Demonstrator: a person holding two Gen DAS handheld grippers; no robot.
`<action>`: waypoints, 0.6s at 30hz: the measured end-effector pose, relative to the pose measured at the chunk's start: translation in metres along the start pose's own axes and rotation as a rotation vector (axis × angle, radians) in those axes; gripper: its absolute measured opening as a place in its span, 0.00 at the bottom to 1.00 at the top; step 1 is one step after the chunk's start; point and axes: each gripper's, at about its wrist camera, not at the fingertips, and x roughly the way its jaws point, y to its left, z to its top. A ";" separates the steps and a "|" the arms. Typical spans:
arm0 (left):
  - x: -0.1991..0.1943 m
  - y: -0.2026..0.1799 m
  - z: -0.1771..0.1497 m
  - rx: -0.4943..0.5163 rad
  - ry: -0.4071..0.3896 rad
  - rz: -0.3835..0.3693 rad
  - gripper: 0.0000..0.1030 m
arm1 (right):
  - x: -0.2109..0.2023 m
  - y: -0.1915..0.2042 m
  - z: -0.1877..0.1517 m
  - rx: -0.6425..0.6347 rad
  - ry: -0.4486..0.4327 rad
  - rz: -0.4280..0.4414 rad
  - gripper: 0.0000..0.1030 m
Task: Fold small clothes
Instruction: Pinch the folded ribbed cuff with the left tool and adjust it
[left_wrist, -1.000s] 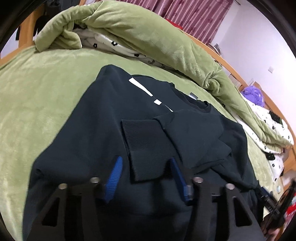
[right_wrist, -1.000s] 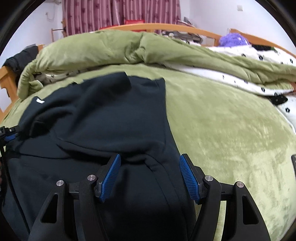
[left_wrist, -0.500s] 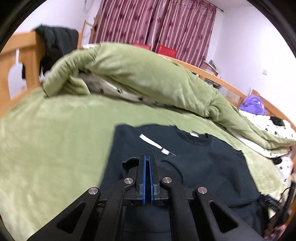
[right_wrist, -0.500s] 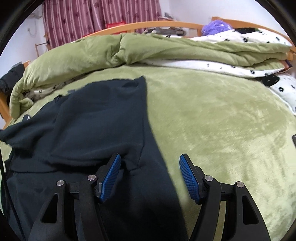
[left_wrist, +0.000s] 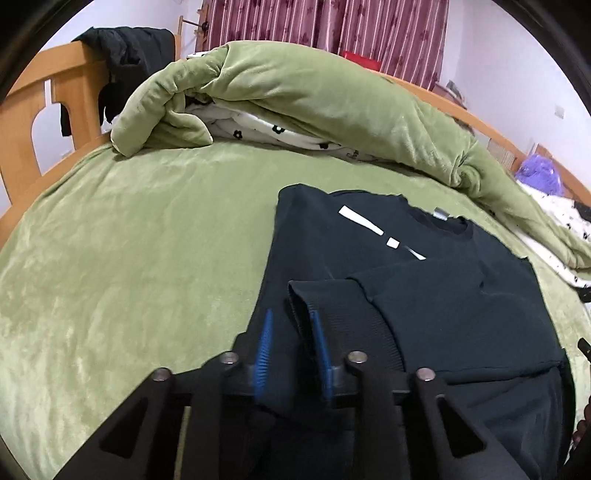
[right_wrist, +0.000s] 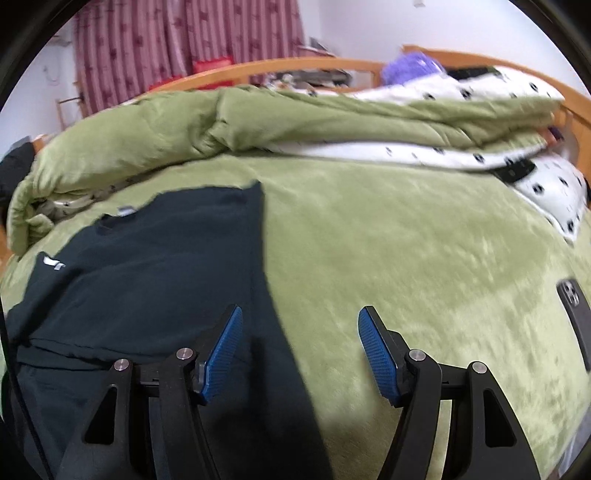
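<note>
The dark sweatshirt (left_wrist: 424, 280) lay flat on the green bed cover (left_wrist: 129, 258), collar toward the heaped duvet. The left gripper (left_wrist: 291, 343) was nearer, its 2 fingers narrowly parted around the ribbed cuff (left_wrist: 332, 306). The right gripper (right_wrist: 299, 350) stood wide, empty, straddling the garment's right edge.

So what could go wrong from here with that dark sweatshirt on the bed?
The left gripper has its fingers partly open around the ribbed cuff of the folded sleeve; pulling away could snag it and undo the fold. The right gripper hangs wide open over the black sweatshirt edge and might pinch the green plush blanket along with it. A phone lies on the blanket nearby and could get knocked.
</note>
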 end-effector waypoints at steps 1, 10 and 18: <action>0.000 0.000 0.000 -0.004 -0.008 -0.005 0.27 | 0.000 0.006 0.004 -0.011 -0.007 0.020 0.63; 0.025 -0.027 -0.005 0.050 -0.032 -0.006 0.58 | 0.045 0.047 0.007 -0.049 0.050 0.092 0.52; 0.048 -0.030 -0.028 0.080 0.004 0.057 0.63 | 0.073 0.048 -0.009 -0.054 0.103 0.065 0.54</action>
